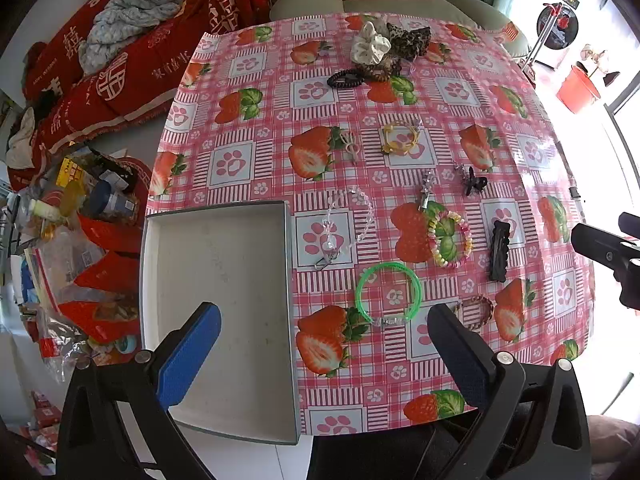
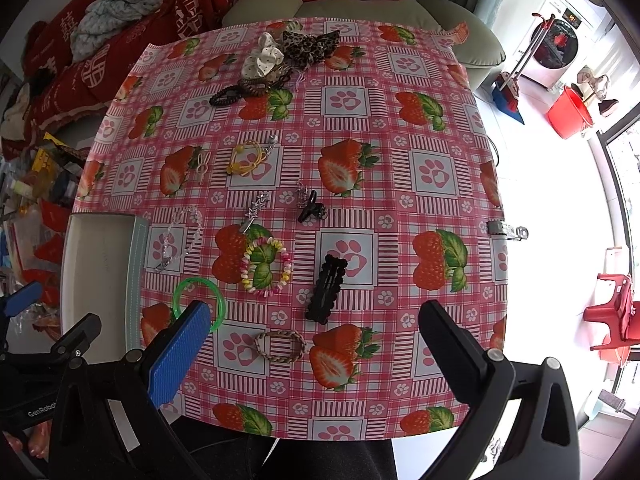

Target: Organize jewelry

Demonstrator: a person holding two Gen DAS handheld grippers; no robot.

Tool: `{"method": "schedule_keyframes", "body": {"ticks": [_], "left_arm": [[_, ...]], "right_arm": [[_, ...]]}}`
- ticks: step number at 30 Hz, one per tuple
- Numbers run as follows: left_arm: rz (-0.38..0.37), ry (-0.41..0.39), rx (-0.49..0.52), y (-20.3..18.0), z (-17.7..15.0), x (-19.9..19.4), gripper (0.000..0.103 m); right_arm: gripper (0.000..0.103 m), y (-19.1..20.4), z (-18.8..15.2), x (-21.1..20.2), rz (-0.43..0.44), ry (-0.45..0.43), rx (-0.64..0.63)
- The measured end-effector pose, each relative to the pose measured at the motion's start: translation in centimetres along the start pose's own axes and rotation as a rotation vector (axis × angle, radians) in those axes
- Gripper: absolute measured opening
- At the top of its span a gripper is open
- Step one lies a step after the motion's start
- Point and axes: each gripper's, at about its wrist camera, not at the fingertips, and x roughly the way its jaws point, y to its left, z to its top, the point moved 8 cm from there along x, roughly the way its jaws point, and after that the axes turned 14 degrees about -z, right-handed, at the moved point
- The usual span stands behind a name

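An empty white tray [image 1: 256, 412] lies at the table's front left, and its rim [image 2: 138, 248] shows in the right wrist view. Jewelry is spread over the strawberry cloth: a green bangle [image 1: 388, 294] [image 2: 218, 300], a pastel bead bracelet [image 1: 450, 240] [image 2: 266, 266], a braided bracelet [image 2: 280, 346] [image 1: 478, 310], a black hair clip [image 1: 499, 250] [image 2: 327, 288], a clear bead chain [image 1: 348, 232] [image 2: 182, 236], a star pin [image 1: 426, 190], a black claw clip [image 2: 310, 206] and a yellow hair tie [image 1: 400, 138]. My left gripper [image 1: 324, 356] hangs open above the tray's right edge. My right gripper [image 2: 316, 352] hangs open above the braided bracelet.
Scrunchies [image 1: 370, 44] and dark hair ties [image 1: 346, 78] lie at the table's far side. A cluttered floor [image 1: 72, 240] lies left of the table. A sofa with red covers [image 1: 132, 52] stands behind. A red bucket [image 2: 568, 112] and red stool [image 2: 612, 316] stand at right.
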Motion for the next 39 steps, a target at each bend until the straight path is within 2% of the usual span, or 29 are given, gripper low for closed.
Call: {"method": "schedule_keyframes", "body": {"ticks": [39], "left_arm": [[-0.006, 0.02, -0.005, 0.65, -0.99, 0.81, 0.103]], "right_arm": [[0.103, 0.42, -0.09, 0.2, -0.001, 0.005, -0.003]]}}
